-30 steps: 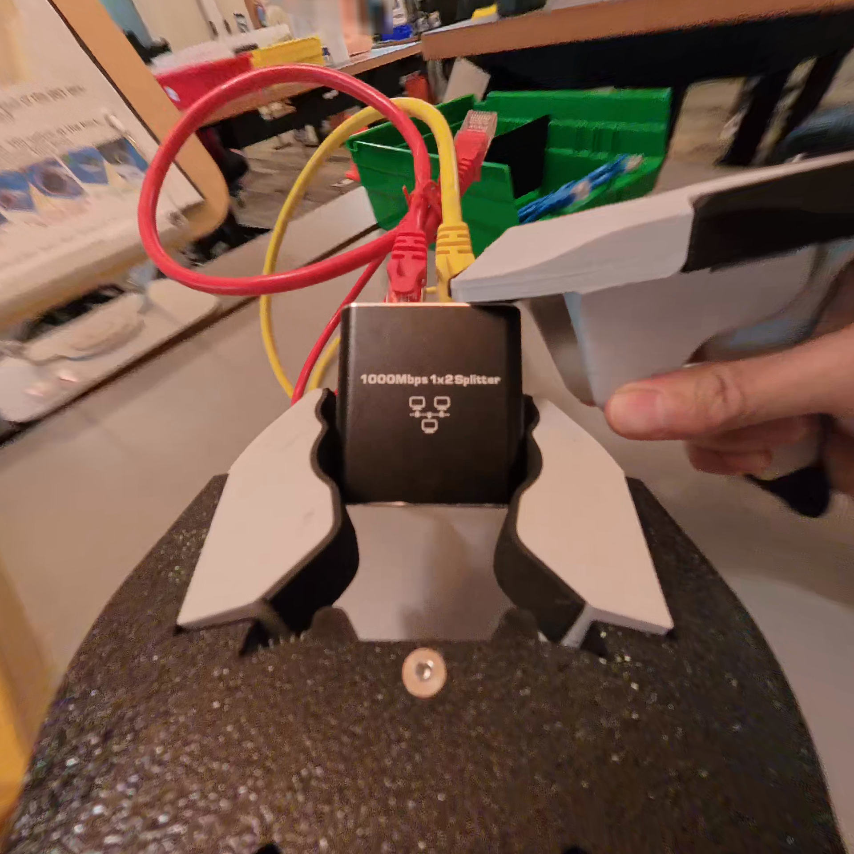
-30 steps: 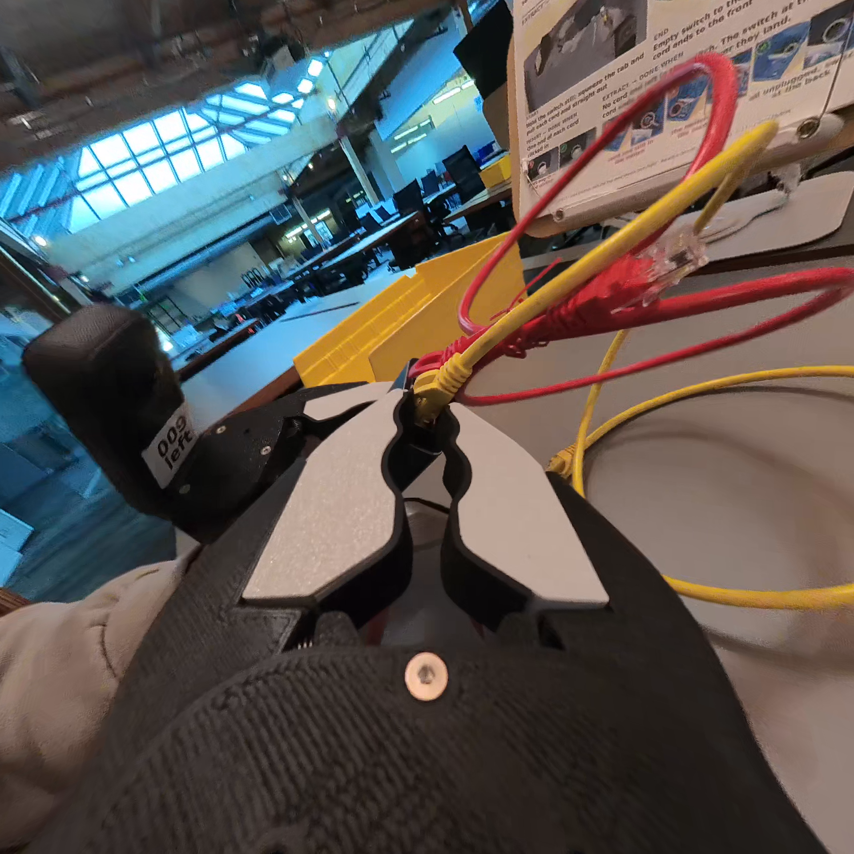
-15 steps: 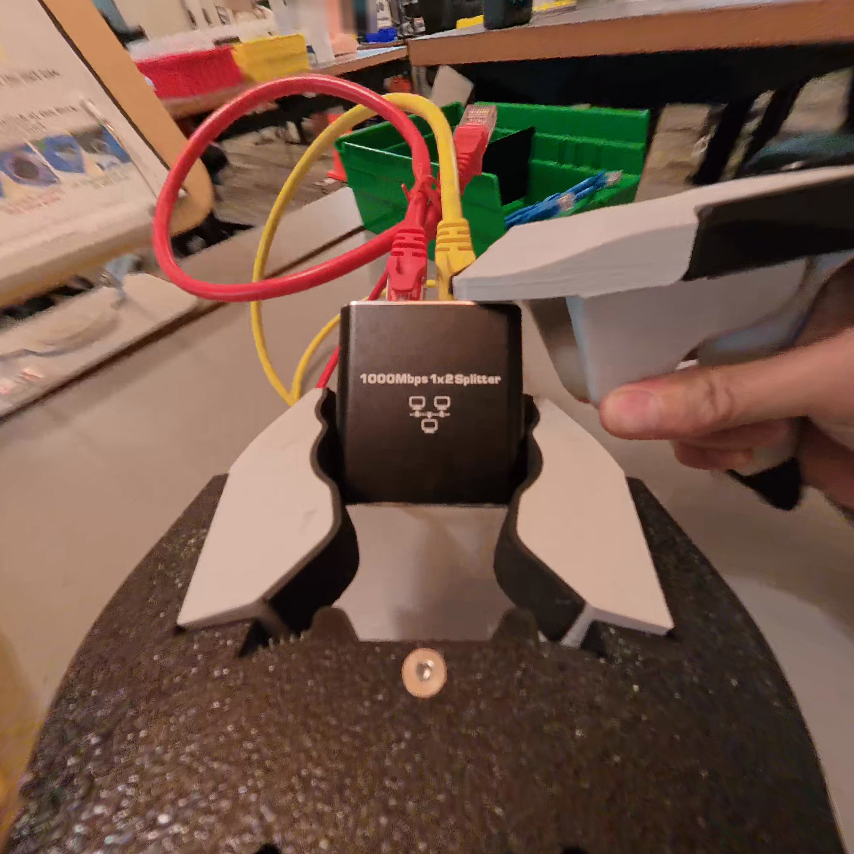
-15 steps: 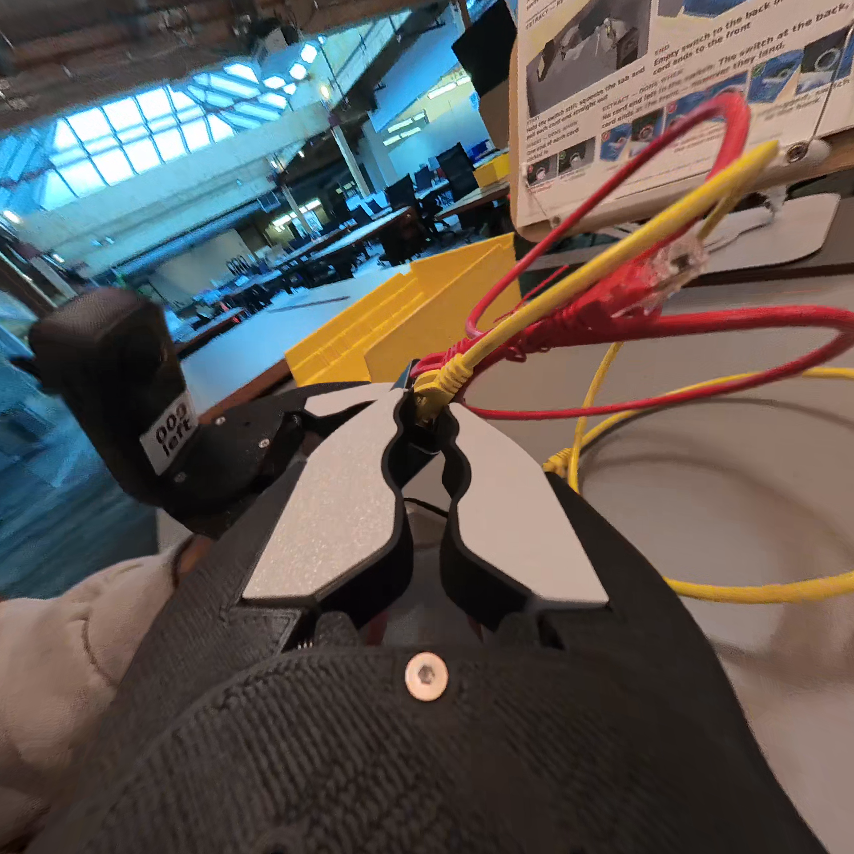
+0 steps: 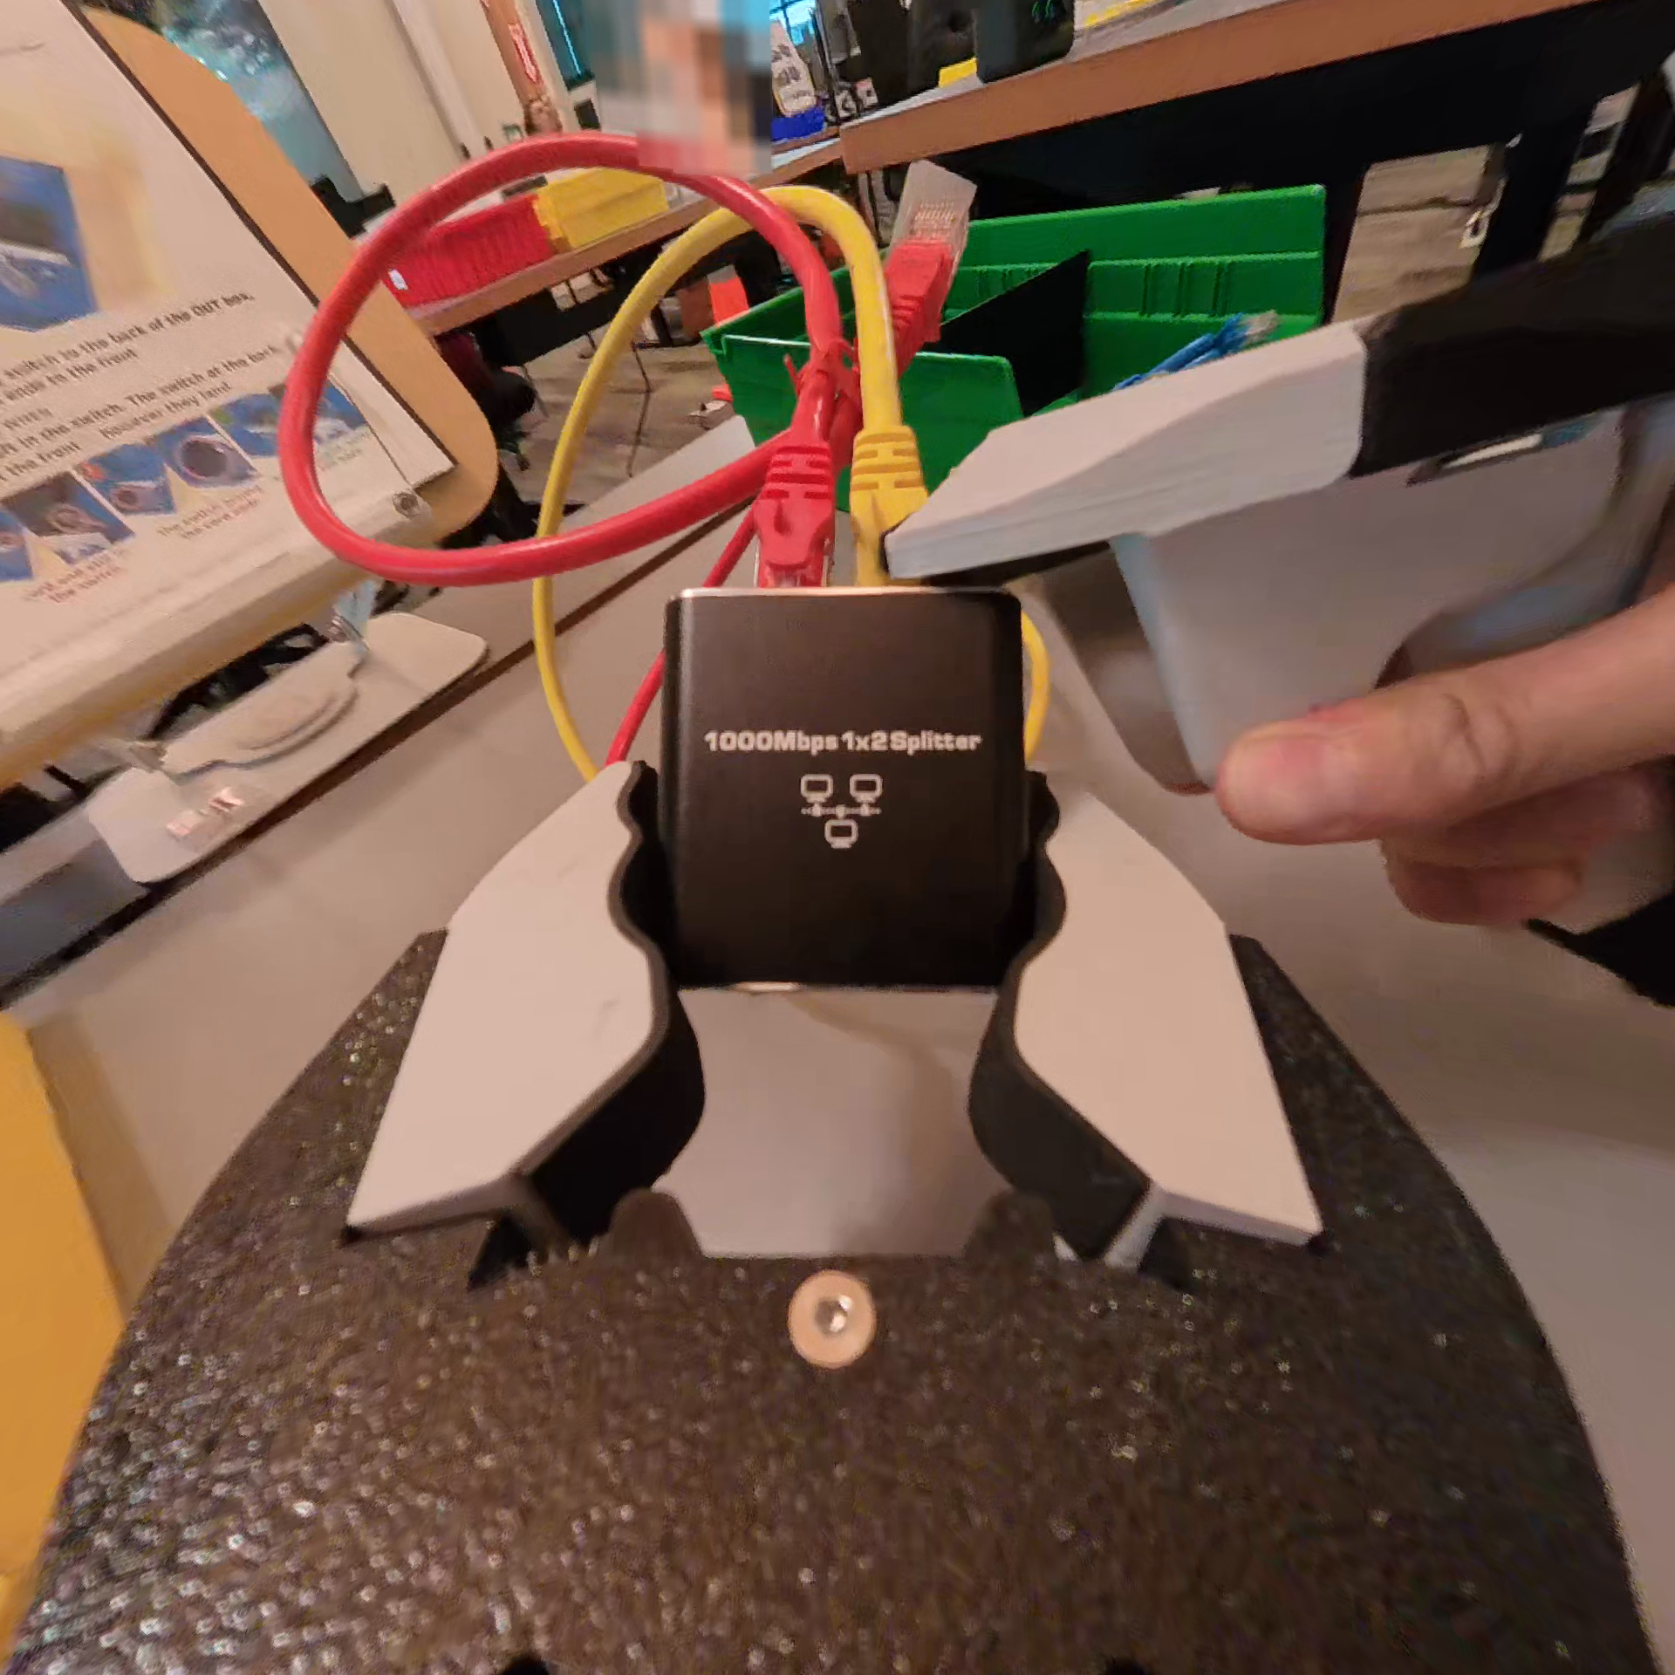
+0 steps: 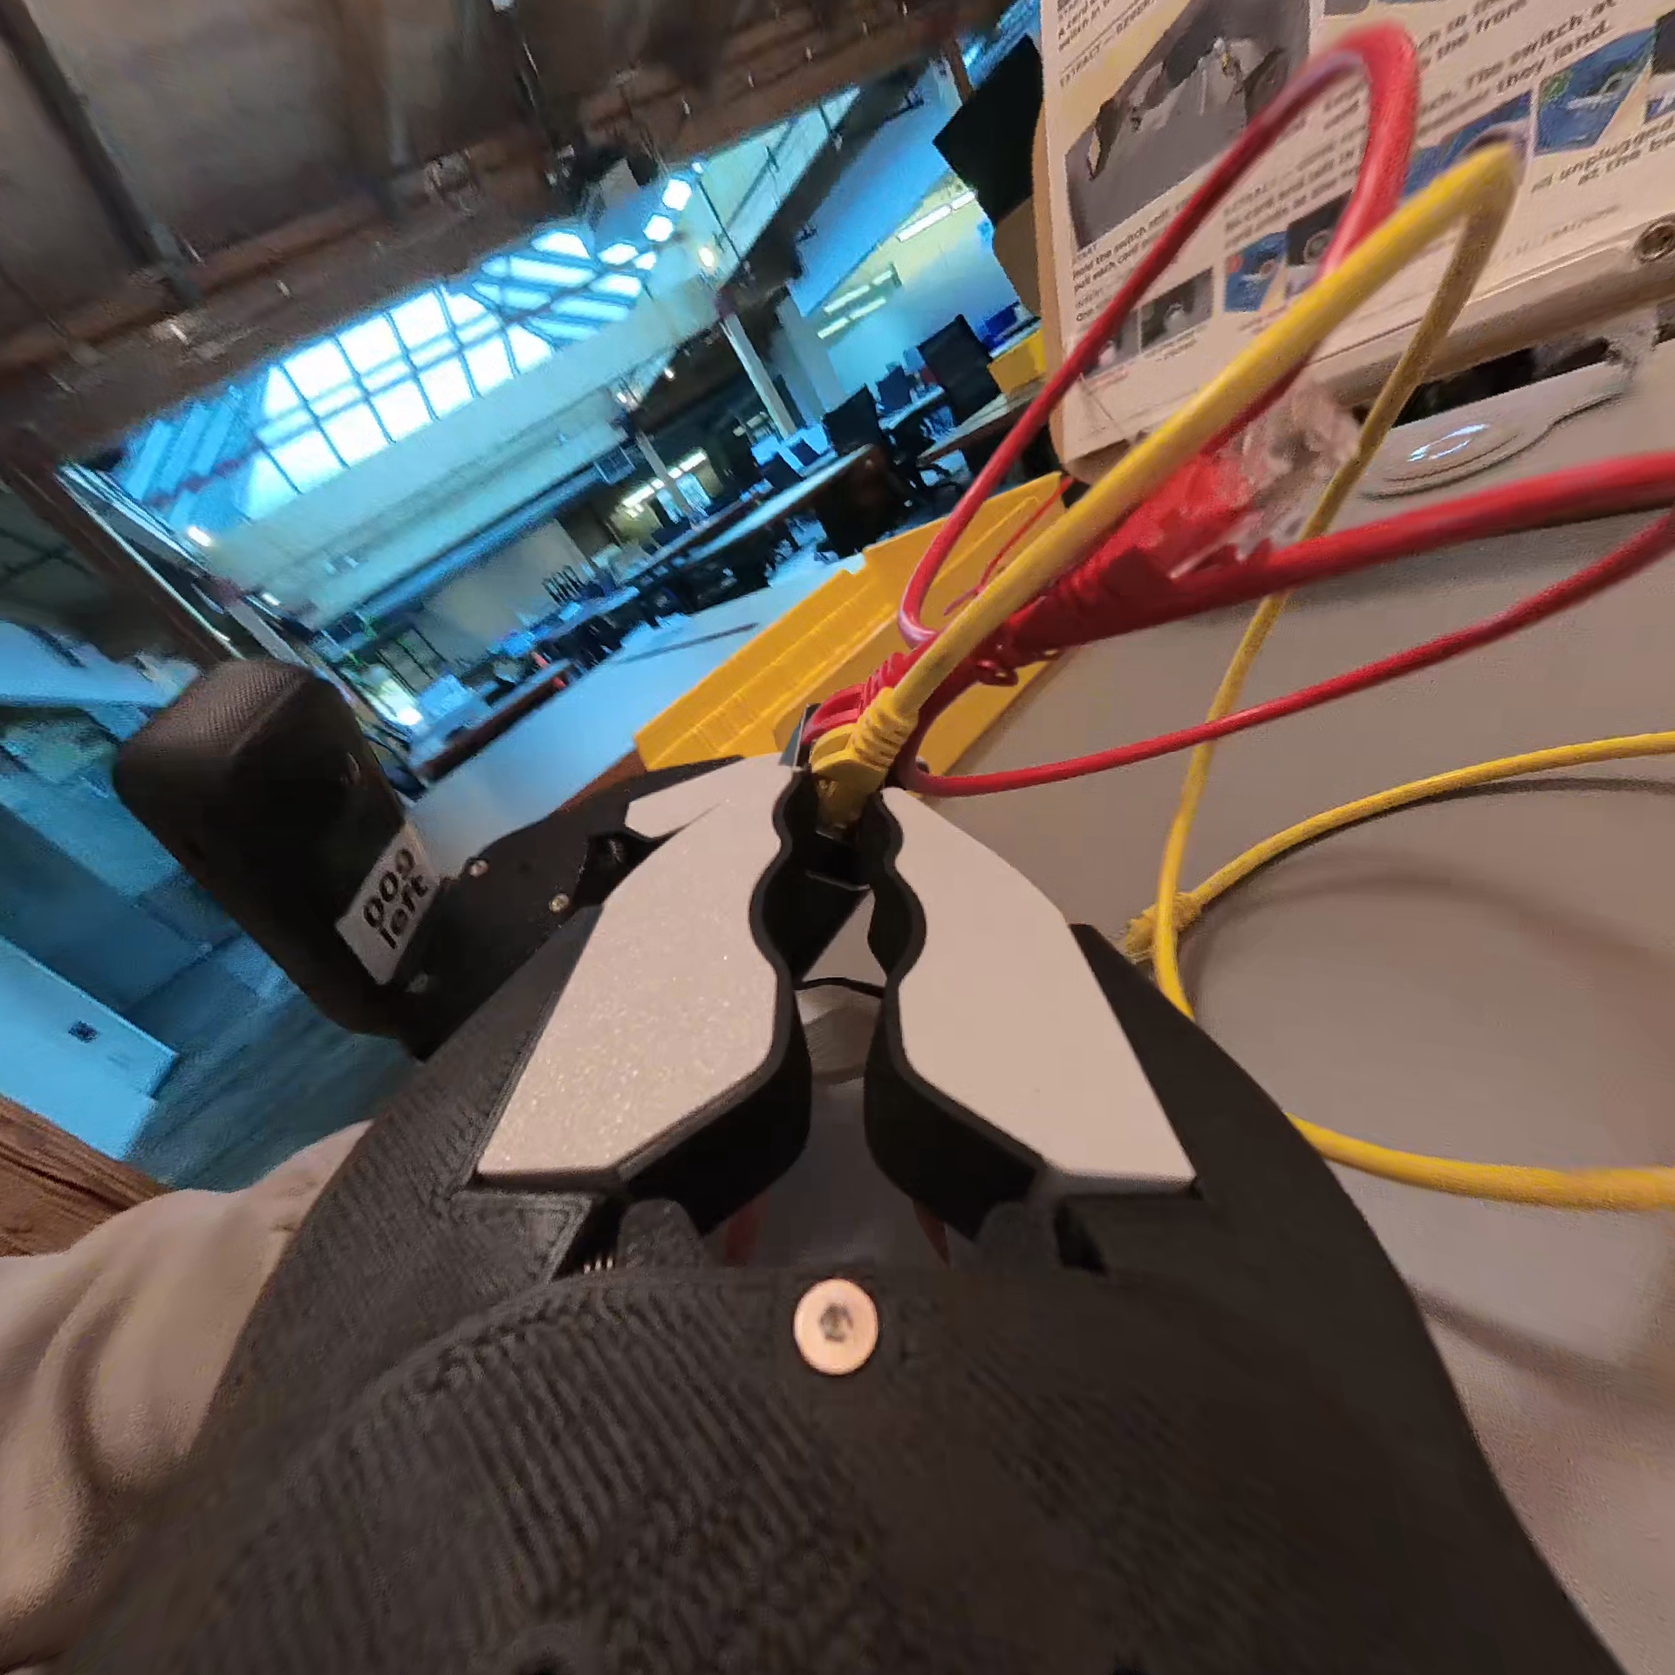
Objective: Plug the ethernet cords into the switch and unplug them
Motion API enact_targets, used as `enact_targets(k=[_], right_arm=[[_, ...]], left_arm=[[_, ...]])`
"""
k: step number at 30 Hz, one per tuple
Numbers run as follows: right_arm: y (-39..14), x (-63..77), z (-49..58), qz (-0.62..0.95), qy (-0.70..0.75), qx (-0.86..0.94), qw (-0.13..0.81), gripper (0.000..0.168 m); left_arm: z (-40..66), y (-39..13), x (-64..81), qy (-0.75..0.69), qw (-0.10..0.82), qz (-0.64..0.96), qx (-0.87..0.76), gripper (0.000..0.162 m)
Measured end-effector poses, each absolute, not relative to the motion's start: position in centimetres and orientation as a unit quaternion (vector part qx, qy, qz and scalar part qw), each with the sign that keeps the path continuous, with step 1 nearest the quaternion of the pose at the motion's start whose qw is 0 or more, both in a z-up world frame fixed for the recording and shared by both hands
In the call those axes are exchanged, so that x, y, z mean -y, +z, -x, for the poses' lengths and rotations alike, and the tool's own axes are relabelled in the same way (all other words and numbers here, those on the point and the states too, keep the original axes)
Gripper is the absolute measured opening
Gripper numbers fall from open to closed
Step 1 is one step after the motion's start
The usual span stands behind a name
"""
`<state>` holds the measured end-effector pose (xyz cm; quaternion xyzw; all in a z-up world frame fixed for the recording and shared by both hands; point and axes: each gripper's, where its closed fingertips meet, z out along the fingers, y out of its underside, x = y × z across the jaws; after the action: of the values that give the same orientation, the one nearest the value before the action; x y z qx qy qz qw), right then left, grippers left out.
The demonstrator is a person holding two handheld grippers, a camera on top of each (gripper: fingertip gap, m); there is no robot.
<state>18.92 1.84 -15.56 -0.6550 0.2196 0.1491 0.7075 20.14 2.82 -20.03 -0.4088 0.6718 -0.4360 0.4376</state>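
Observation:
My left gripper (image 5: 838,798) is shut on a small black switch box (image 5: 843,789) and holds it above the table. A red cord (image 5: 798,508) and a yellow cord (image 5: 884,471) are plugged into its far end. The red cord's free plug (image 5: 924,245) sticks up behind them. My right gripper (image 6: 834,807) comes in from the right in the left wrist view (image 5: 915,553) and is shut on the yellow cord's plug (image 6: 856,752) at the box. The yellow cord trails in a loop over the table (image 6: 1360,1151).
A green bin (image 5: 1133,299) with blue cords stands beyond the box. A yellow bin (image 6: 834,625) lies past the left gripper. An instruction board on a stand (image 5: 163,381) is at the left. A person's hand (image 5: 1450,798) holds the right gripper. The grey table (image 6: 1450,952) lies below. The grippers' ends are close to 4 cm from one another.
Both grippers keep their hold. The views have swung a little: the board and red loop shifted right in the left wrist view; the background moved in the right wrist view.

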Motion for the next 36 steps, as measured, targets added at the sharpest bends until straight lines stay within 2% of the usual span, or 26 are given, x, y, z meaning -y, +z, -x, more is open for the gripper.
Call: enact_targets(k=[3,9,15,17,18,19,21,22,28,31,32,33,36], right_arm=[[-16.0,-2.0,-19.1,0.695,0.09,-0.197,0.686,0.011],[-16.1,-2.1,-19.1,0.733,0.025,-0.162,0.66,0.01],[-15.3,-2.2,-18.7,0.687,0.107,-0.192,0.693,0.011],[-10.3,3.2,-23.9,0.504,0.15,-0.305,0.794,0.01],[-9.4,5.9,-26.3,0.494,0.12,-0.312,0.803,0.0],[-10.1,6.3,-26.7,0.572,0.076,-0.282,0.767,0.001],[-10.0,5.8,-25.0,0.62,0.085,-0.248,0.739,0.001],[-10.7,5.4,-24.3,0.652,0.045,-0.231,0.721,0.001],[-11.2,4.1,-22.8,0.713,0.018,-0.187,0.675,0.0],[-13.4,2.8,-21.8,0.788,0.027,-0.131,0.601,0.001],[-13.8,2.5,-21.8,0.804,-0.003,-0.096,0.587,0.004],[-13.7,2.3,-22.4,0.808,-0.049,-0.074,0.583,0.02],[-12.7,1.2,-24.3,0.796,-0.154,-0.02,0.585,0.05]], left_arm=[[-20.0,-20.6,-2.1,-0.495,0.367,0.434,-0.657,0.075],[-19.9,-20.9,-1.5,-0.54,0.305,0.448,-0.644,0.075],[-20.0,-20.1,-2.5,-0.484,0.389,0.419,-0.663,0.075],[-19.9,-22.4,-4.9,-0.412,0.426,0.426,-0.683,0.075],[-19.7,-23.1,-5.9,-0.426,0.405,0.455,-0.669,0.075],[-19.5,-21.7,-6.3,-0.475,0.385,0.478,-0.631,0.075],[-19.6,-19.2,-6.8,-0.483,0.409,0.465,-0.619,0.075],[-19.6,-19.1,-6.9,-0.473,0.417,0.461,-0.624,0.075],[-19.1,-18.4,-9.3,-0.463,0.437,0.472,-0.61,0.075],[-18.7,-17.8,-9.6,-0.473,0.429,0.459,-0.617,0.074],[-18.6,-17.8,-9.3,-0.474,0.422,0.449,-0.629,0.075],[-18.5,-17.8,-9.1,-0.473,0.418,0.442,-0.638,0.075],[-18.0,-17.8,-8.6,-0.468,0.403,0.422,-0.663,0.074]])
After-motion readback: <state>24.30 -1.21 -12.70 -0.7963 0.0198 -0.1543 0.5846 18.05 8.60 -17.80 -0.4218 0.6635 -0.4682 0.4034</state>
